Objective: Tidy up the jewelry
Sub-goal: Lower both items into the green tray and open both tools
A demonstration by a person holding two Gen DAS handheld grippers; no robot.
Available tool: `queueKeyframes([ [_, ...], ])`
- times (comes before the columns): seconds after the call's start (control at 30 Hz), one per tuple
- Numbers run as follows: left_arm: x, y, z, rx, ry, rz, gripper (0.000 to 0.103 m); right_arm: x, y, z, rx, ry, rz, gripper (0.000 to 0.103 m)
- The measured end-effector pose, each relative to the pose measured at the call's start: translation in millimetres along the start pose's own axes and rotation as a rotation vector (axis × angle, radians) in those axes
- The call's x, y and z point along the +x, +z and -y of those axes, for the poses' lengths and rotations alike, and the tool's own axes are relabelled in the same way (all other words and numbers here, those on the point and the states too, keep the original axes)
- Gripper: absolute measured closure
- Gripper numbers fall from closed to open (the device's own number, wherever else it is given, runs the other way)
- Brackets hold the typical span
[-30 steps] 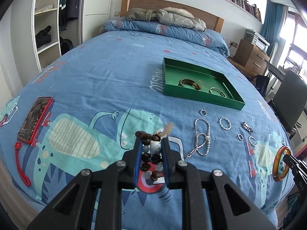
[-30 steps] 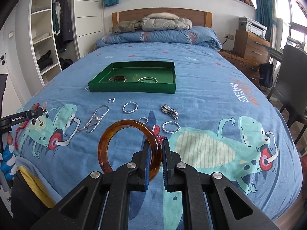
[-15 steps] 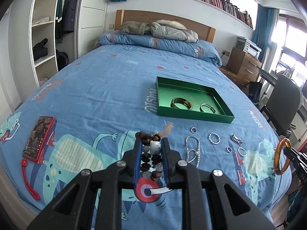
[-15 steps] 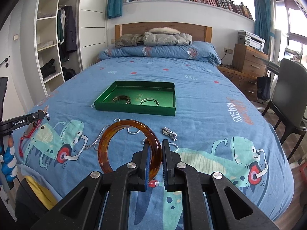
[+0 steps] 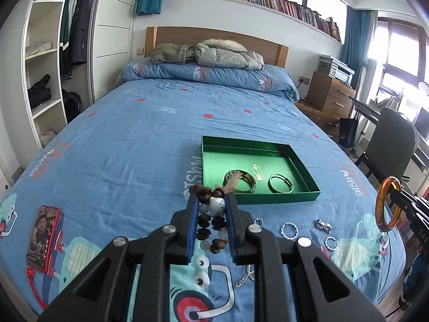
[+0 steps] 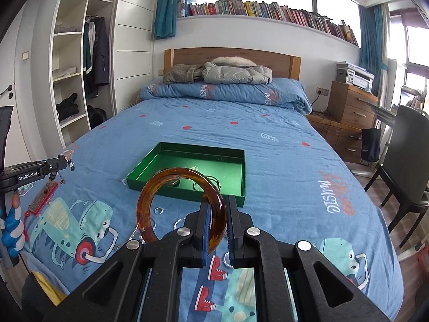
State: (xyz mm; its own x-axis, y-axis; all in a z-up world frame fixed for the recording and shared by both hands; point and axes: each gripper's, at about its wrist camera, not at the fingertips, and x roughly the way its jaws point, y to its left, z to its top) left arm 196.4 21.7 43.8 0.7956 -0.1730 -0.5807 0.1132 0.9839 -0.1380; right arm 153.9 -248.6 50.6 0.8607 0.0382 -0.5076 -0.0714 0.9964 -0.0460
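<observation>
Blue cartoon-print bed (image 5: 134, 145) below, my left claw (image 5: 212, 201) clamps a brown beaded bracelet (image 5: 211, 214) mid-frame, my right claw (image 6: 216, 212) an amber bangle (image 6: 150, 193); either could slip short of the green tray (image 6: 242, 177).

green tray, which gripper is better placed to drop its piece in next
Either could, but the left looks slightly better placed. The left gripper, shut on the beaded bracelet, points at the green tray near its front rim. The right gripper, shut on the amber bangle, sits further back.
</observation>
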Motion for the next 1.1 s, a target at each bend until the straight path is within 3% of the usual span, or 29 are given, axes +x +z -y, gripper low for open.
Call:
queueKeyframes([
  [0.53, 121, 88, 29, 0.062, -0.026, 0.026, 0.085, 123, 72, 11, 0.009, -0.017, 0.023, 0.092],
  [0.8, 191, 96, 41, 0.076, -0.029, -0.035, 0.085, 202, 77, 12, 0.036, -0.001, -0.041, 0.092],
  [1.1, 269, 84, 47, 0.053, -0.014, -0.159, 0.085, 281, 65, 17, 0.074, 0.000, -0.165, 0.092],
])
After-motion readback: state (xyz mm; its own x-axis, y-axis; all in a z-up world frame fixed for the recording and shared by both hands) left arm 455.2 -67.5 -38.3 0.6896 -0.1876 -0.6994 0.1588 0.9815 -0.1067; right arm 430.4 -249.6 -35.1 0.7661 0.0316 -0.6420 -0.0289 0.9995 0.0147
